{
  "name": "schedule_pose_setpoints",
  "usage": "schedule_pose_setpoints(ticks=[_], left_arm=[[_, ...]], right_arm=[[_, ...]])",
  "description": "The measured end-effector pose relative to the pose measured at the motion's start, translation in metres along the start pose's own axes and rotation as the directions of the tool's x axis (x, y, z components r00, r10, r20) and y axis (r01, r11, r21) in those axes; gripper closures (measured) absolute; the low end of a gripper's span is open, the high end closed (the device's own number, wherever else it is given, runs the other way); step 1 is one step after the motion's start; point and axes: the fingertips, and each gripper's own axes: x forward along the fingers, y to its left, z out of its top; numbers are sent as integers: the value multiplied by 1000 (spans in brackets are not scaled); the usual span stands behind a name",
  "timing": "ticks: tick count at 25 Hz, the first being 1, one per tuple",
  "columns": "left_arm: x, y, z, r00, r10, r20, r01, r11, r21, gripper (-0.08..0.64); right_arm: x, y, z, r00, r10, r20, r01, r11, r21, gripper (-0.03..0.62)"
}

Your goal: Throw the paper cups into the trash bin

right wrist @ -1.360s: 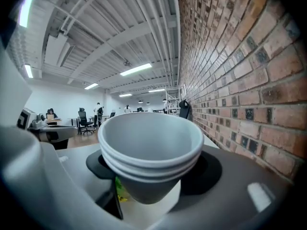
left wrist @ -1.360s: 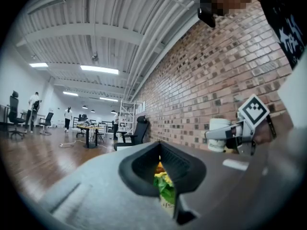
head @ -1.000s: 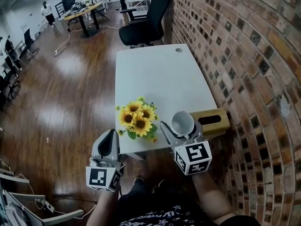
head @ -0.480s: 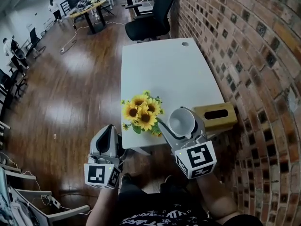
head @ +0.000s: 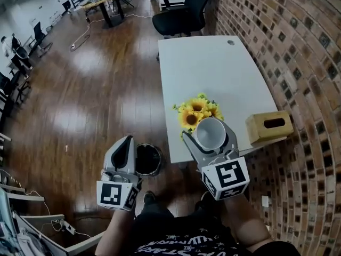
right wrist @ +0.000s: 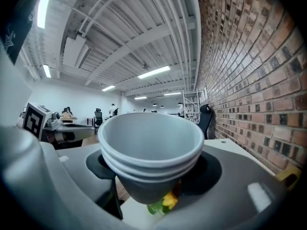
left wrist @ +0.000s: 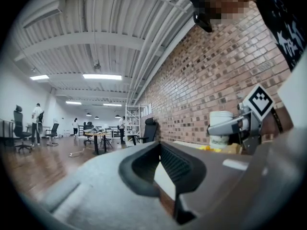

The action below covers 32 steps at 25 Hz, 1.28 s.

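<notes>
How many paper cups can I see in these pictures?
3, by the rims that show: all nested in one stack of paper cups, gripped in the tongs of the right gripper. More could be hidden inside the stack.

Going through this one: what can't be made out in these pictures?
- Inside of the round black trash bin: head view, it is dark, and the bin's left edge sits behind the left gripper.
- Base of the yellow sunflower bunch: head view, hidden under its blooms and the stacked white paper cups in the right gripper.
- People at the far desks: every view, too small.
</notes>
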Motion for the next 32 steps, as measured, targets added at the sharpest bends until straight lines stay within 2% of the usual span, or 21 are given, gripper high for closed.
schedule_pose_setpoints(ticks=[3, 9, 16, 21, 24, 27, 32], left_arm=[[-11, 42, -7, 1000, 1, -15, -2, 1000, -18, 555], [-38, 116, -17, 1000, -11, 2, 11, 999, -39, 555], [-65, 187, -50, 998, -54, -44, 52, 998, -43, 555], [-65, 191, -56, 996, -72, -53, 70, 996, -47, 556], [-61, 191, -68, 996, -64, -65, 58, 995, -83, 555], [-47, 191, -75, 997, -54, -56, 49, 994, -96, 555], [-29, 189, -95, 996, -61, -67, 54, 994, -98, 555]], right_arm=[[27, 44, -2, 1000, 9, 1, -9, 1000, 20, 249], [80, 134, -15, 998, 49, -27, -48, 999, 6, 249], [118, 203, -31, 998, 33, -54, -31, 999, 37, 249], [131, 219, -41, 994, 52, -96, -48, 998, 40, 249], [138, 221, -52, 992, 77, -105, -73, 997, 33, 249], [149, 219, -61, 988, 105, -113, -105, 994, -1, 249], [160, 209, -82, 987, 101, -126, -103, 995, -10, 249]])
